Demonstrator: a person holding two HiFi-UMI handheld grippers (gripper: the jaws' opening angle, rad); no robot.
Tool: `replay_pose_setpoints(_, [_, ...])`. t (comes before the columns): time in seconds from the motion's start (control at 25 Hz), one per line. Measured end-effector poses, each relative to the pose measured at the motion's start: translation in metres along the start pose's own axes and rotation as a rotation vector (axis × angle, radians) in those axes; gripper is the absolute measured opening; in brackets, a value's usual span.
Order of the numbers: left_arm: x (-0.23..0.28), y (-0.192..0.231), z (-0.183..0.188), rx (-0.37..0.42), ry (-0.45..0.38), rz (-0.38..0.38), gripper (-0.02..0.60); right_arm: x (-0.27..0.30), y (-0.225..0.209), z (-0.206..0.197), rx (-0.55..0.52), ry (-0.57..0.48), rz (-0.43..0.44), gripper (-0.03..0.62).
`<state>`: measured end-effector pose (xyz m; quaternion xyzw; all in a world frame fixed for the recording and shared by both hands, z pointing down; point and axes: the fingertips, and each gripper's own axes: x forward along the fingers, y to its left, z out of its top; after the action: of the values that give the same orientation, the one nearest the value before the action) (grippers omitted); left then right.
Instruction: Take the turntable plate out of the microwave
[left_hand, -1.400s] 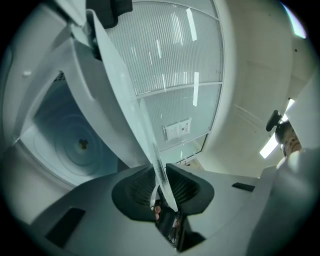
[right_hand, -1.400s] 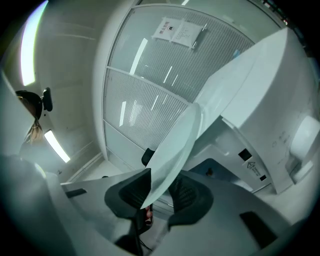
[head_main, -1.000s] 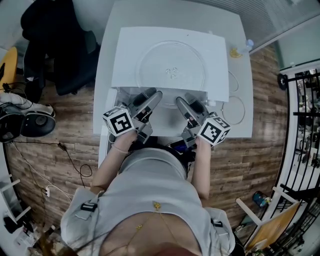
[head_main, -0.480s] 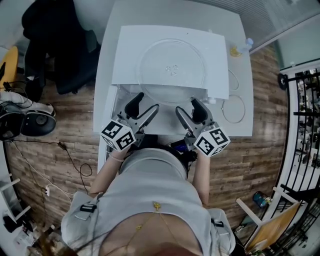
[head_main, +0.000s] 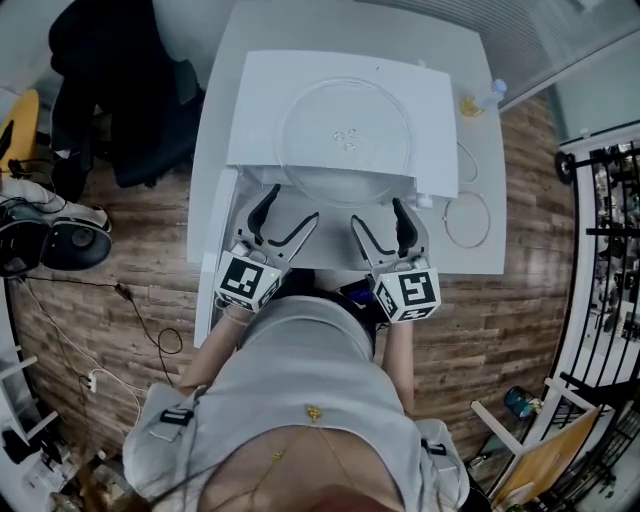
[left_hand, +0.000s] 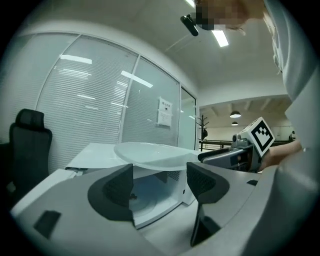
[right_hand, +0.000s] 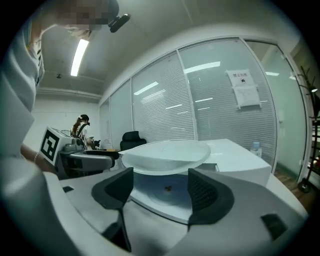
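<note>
The clear glass turntable plate (head_main: 345, 140) lies on top of the white microwave (head_main: 260, 100), its front rim overhanging the open cavity (left_hand: 150, 192). Both grippers hover in front of the microwave, just short of the plate. My left gripper (head_main: 286, 208) is open; its jaws have just been opening with nothing between them. My right gripper (head_main: 378, 212) stands the same way, jaws just opened wide and empty. In the left gripper view the plate (left_hand: 150, 152) shows beyond the gripper (left_hand: 160, 187), and likewise the plate (right_hand: 165, 152) beyond the gripper (right_hand: 161, 187) in the right gripper view.
The microwave stands on a white table (head_main: 480, 250), with its door (head_main: 212, 260) swung open at the left. A bottle (head_main: 493, 92) and cable loops (head_main: 465, 215) lie at the table's right. A black office chair (head_main: 120, 90) stands to the left.
Both grippers have drawn back a little from the plate's front rim, rolled about their own axes, and their jaws have spread apart. The plate stays on the microwave top.
</note>
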<state>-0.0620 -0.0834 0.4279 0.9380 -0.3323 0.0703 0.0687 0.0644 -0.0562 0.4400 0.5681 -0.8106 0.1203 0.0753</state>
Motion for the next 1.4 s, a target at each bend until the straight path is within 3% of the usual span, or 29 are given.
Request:
replay_pose_setpoints(0.44, [0.018, 0.006, 0.002, 0.087, 0.025, -0.014, 0.341, 0.01, -0.001, -0.001, 0.008, 0.006, -0.037, 0.322])
replay_pose_setpoints(0.8, [0.017, 0.01, 0.006, 0.035, -0.028, -0.047, 0.345, 0.011, 0.0, 0.008, 0.039, -0.047, -0.019, 0.325])
replay_pose_setpoints(1.0, [0.029, 0.016, 0.004, 0.084, 0.014, -0.031, 0.344, 0.025, -0.003, 0.01, 0.056, -0.038, -0.031, 0.325])
replay_pose_setpoints(1.4, [0.04, 0.023, 0.009, 0.098, 0.025, -0.021, 0.344, 0.04, -0.009, 0.012, -0.019, 0.006, -0.076, 0.325])
